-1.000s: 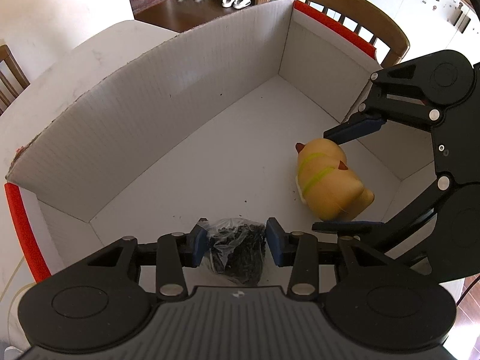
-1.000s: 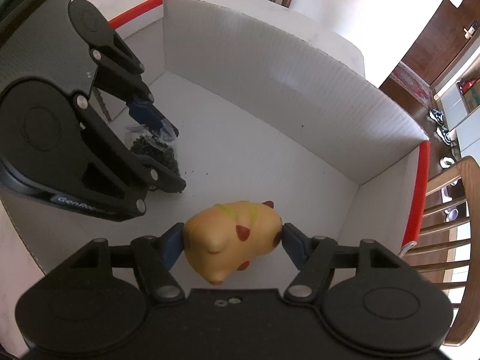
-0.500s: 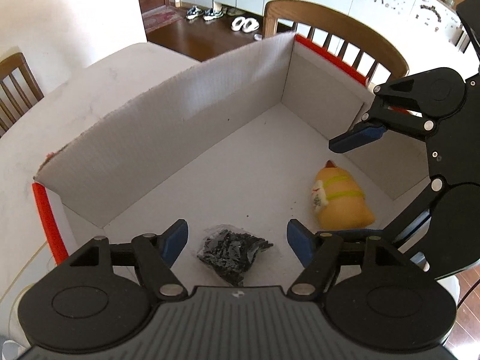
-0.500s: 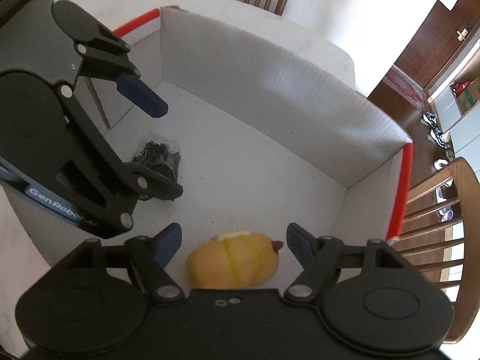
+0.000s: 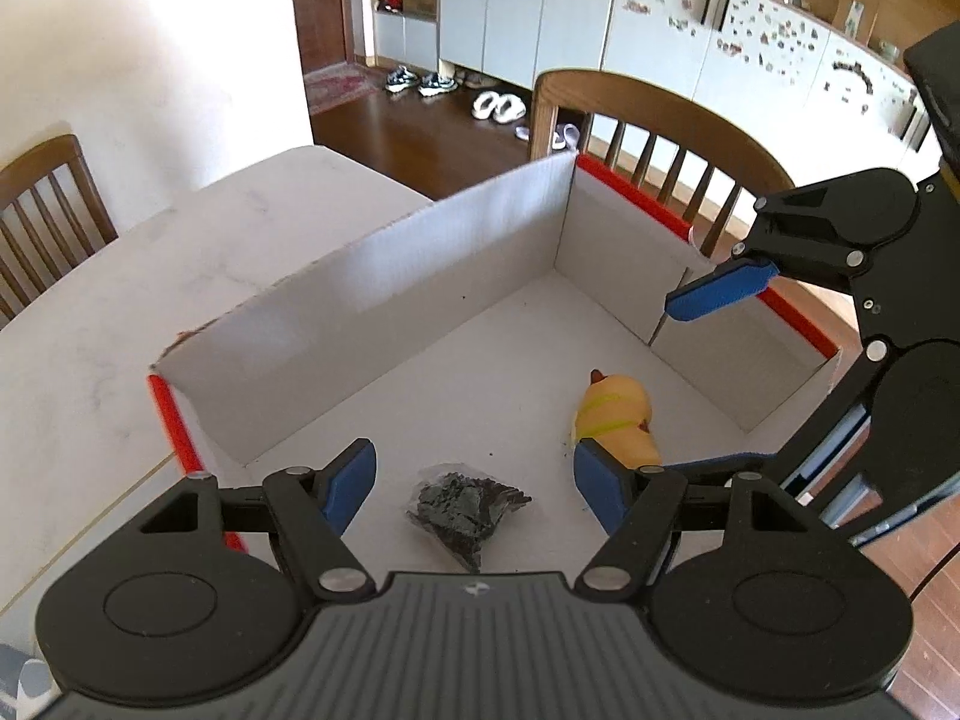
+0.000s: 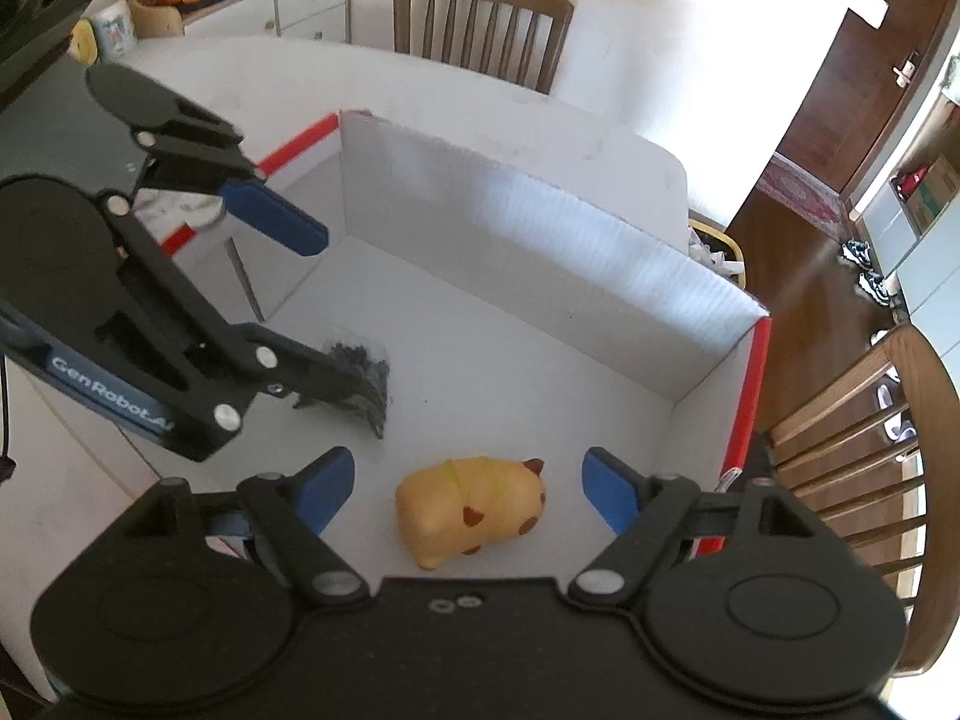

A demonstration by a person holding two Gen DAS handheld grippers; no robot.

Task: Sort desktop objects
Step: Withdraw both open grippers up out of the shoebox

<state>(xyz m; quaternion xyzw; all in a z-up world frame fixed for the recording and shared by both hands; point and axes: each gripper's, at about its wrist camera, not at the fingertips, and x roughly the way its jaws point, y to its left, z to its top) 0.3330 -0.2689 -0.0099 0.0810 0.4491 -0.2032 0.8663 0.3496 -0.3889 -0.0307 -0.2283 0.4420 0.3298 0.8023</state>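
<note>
Both claws have let go since the earlier frames and now stand higher above the white cardboard box [image 5: 420, 276]: the dark packet, then pinched in the left claw, and the yellow toy, then pinched in the right claw, now lie free on the box floor. Left claw [image 5: 474, 483]: jaws apart, nothing pressed between them. The dark packet [image 5: 465, 507] lies below and between its blue pads [image 5: 348, 483], near the box's near edge toward the left corner, clear of both pads. Right claw [image 6: 468, 486]: jaws wide and have just been opening further; the yellow toy [image 6: 471, 501] lies on its side below the gap, touching neither pad, near the near edge toward the right corner, well apart from the packet. Judgement: the step in hand is the withdrawal after deposit. It is done well by lifting each claw straight up with jaws kept apart, so no pad drags an item or catches the box wall or its red-taped edge [image 6: 753, 396]. The box rests on the white surface [image 5: 150, 276].
</note>
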